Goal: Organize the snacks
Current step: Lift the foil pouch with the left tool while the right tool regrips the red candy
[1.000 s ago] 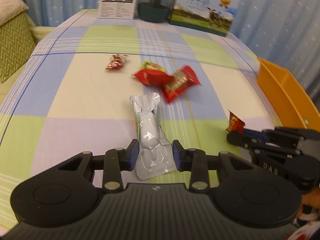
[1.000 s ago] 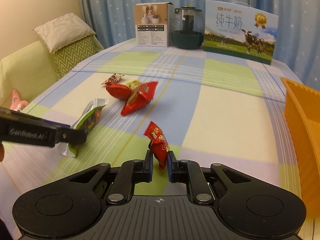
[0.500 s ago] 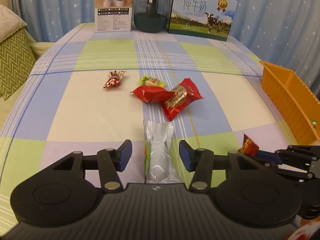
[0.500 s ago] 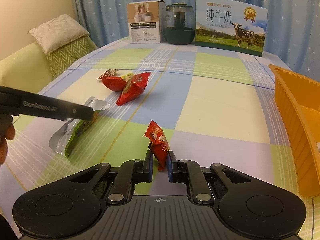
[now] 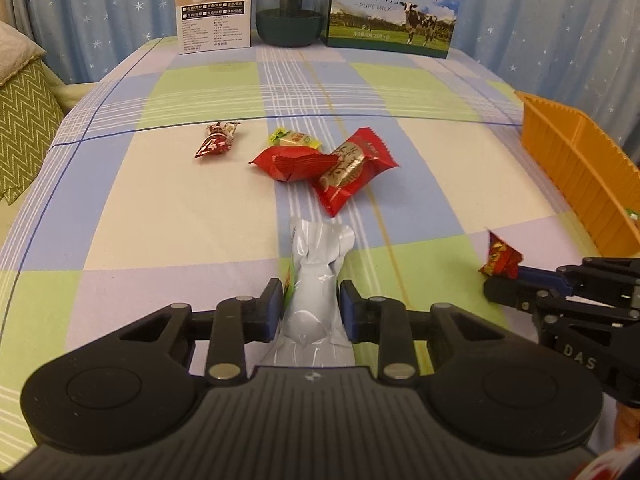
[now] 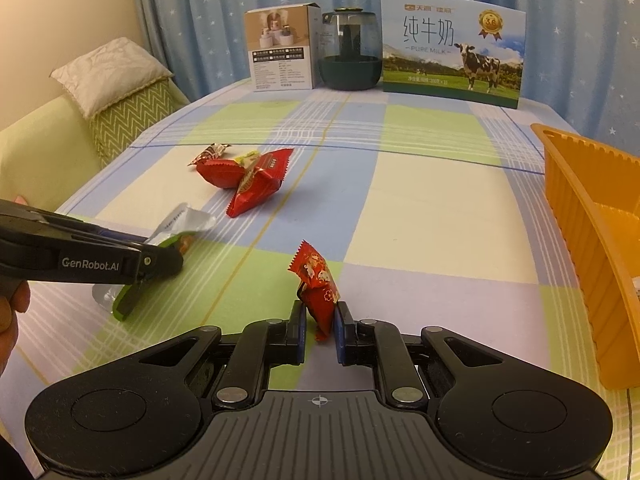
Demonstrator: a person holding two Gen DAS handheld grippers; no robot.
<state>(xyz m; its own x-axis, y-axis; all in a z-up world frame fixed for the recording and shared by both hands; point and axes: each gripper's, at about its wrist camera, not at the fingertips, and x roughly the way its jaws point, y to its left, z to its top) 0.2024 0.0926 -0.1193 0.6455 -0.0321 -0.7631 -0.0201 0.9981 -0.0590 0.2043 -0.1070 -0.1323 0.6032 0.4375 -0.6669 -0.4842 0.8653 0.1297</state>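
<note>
Left gripper (image 5: 311, 304): jaws have just been closing, now pinching the silver-and-green snack pouch (image 5: 318, 280) across its middle; its far end sticks out past the fingertips, its near end sits on the checked tablecloth (image 5: 160, 208). Right gripper (image 6: 320, 328): clamped tight on a small red candy (image 6: 316, 284), wrapper standing upright between the pads. Further out mid-table: two red packets (image 5: 332, 164) overlapping, a yellow-green sweet (image 5: 294, 138) touching them, a red-white twist candy (image 5: 216, 142) just left. Orange basket (image 6: 592, 200) at the right table edge, apart from both grippers.
</note>
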